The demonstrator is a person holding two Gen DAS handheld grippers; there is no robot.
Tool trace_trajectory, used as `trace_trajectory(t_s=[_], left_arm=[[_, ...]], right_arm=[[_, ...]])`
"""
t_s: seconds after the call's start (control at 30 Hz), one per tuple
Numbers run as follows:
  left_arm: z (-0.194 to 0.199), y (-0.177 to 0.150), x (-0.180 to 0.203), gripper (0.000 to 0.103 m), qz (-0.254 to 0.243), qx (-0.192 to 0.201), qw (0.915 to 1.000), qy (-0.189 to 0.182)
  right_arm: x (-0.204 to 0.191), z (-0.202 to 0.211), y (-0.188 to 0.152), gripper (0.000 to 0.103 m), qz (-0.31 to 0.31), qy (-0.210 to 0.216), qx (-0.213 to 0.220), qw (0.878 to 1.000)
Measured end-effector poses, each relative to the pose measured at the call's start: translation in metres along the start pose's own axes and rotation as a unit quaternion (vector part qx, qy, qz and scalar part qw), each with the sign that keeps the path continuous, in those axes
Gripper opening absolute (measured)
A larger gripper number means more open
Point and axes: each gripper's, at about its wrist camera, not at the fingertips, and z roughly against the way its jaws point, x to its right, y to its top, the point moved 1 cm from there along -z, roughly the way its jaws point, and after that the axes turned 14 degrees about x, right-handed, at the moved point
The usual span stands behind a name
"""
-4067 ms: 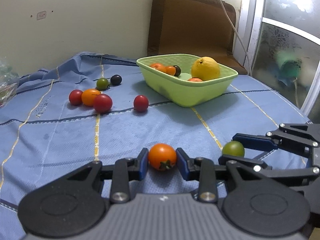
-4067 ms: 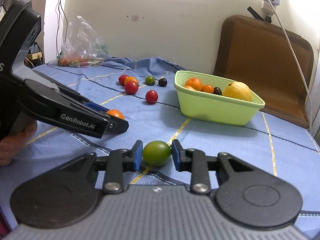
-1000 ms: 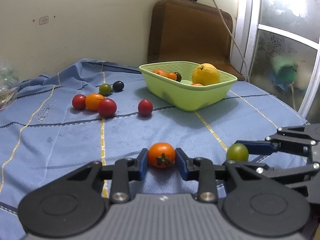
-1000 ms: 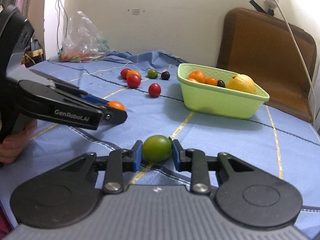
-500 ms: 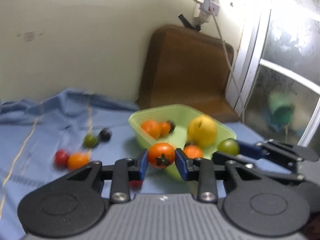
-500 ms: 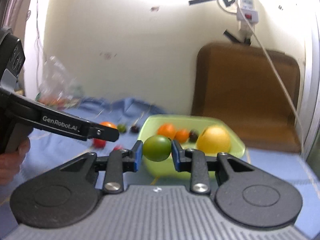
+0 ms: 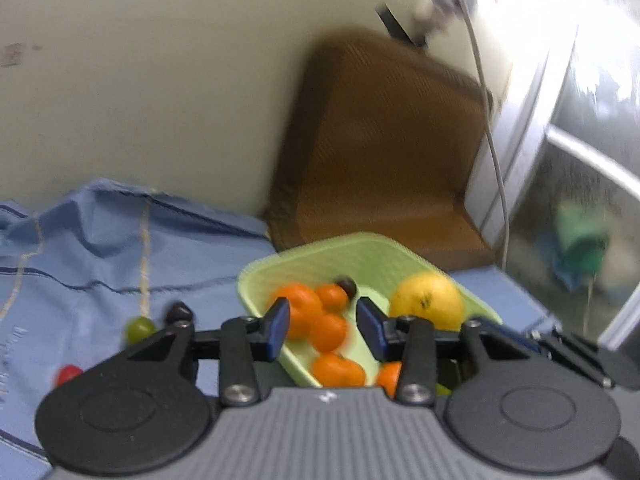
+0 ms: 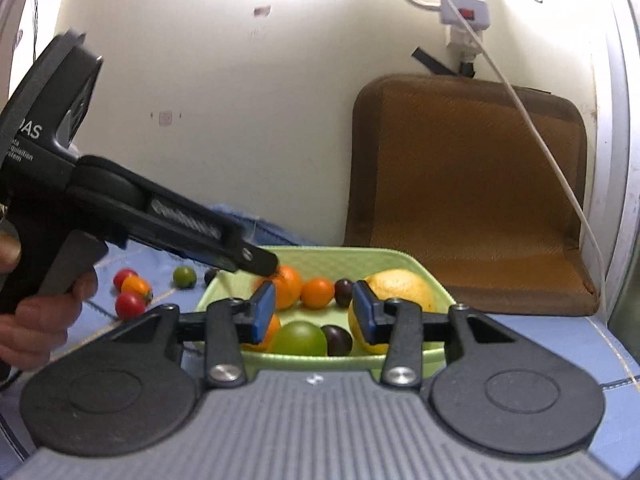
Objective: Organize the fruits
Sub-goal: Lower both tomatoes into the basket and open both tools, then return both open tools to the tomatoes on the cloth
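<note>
My left gripper [image 7: 323, 330] hangs over the light green basket [image 7: 320, 246], and its jaws are opening. A blurred orange tomato [image 7: 329, 333] shows in the gap, clear of both pads. My right gripper [image 8: 313, 316] is also above the basket [image 8: 360, 254] with its jaws opening. The green tomato [image 8: 300, 339] lies in the basket below them, free of the pads. A yellow citrus [image 8: 394, 288], orange tomatoes [image 8: 317, 293] and dark ones [image 8: 338, 340] are in the basket too. The left gripper's tip [image 8: 260, 264] reaches in from the left.
Several loose tomatoes lie on the blue cloth [image 7: 100, 240] left of the basket: red [image 8: 129, 306], orange [image 8: 137, 286], green [image 8: 184, 276]. A brown cushion [image 8: 472, 184] leans on the wall behind. A white cable [image 8: 532, 128] hangs beside it. A person's hand [image 8: 36, 320] holds the left gripper.
Both grippers carried their tomatoes up from the cloth to over the basket. Their jaws have now parted; the orange and green tomatoes are no longer clamped.
</note>
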Motion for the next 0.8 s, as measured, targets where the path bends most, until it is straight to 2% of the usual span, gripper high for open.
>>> trace_trajectory(t_s=[0.17,0.27,0.4,0.5,0.57,0.63,0.73,0.8], left_arm=[[0.049,0.020,-0.053,0.038,0.042,0.048,0.9968,0.048],[0.076,0.019,-0.085,0.036,0.060,0.055,0.9932,0.084],[0.094,0.001,-0.122,0.036,0.087,0.037,0.9888,0.115],[0.096,-0.013,-0.136,0.036,0.120,0.009,0.9865,0.112],[0.096,-0.021,-0.134,0.036,0.127,-0.004,0.9879,0.089],[0.095,-0.023,-0.124,0.036,0.102,-0.008,0.9914,0.082],[0.089,-0.018,-0.117,0.036,0.062,-0.004,0.9937,0.093],[0.081,-0.011,-0.125,0.036,0.081,-0.012,0.9928,0.088]], right_arm=[[-0.004,0.018,0.007,0.045,-0.017,0.029,0.050,0.998],[-0.013,0.026,0.014,0.044,-0.033,0.061,0.063,0.996],[-0.044,0.028,0.015,0.040,-0.033,0.124,0.030,0.991],[-0.073,0.017,0.007,0.039,-0.012,0.153,-0.017,0.988],[-0.088,0.005,0.000,0.039,0.019,0.152,-0.049,0.987],[-0.098,-0.004,-0.005,0.039,0.036,0.147,-0.075,0.986],[-0.103,-0.017,-0.003,0.040,0.040,0.147,-0.086,0.985],[-0.108,-0.023,0.002,0.040,0.040,0.153,-0.088,0.983]])
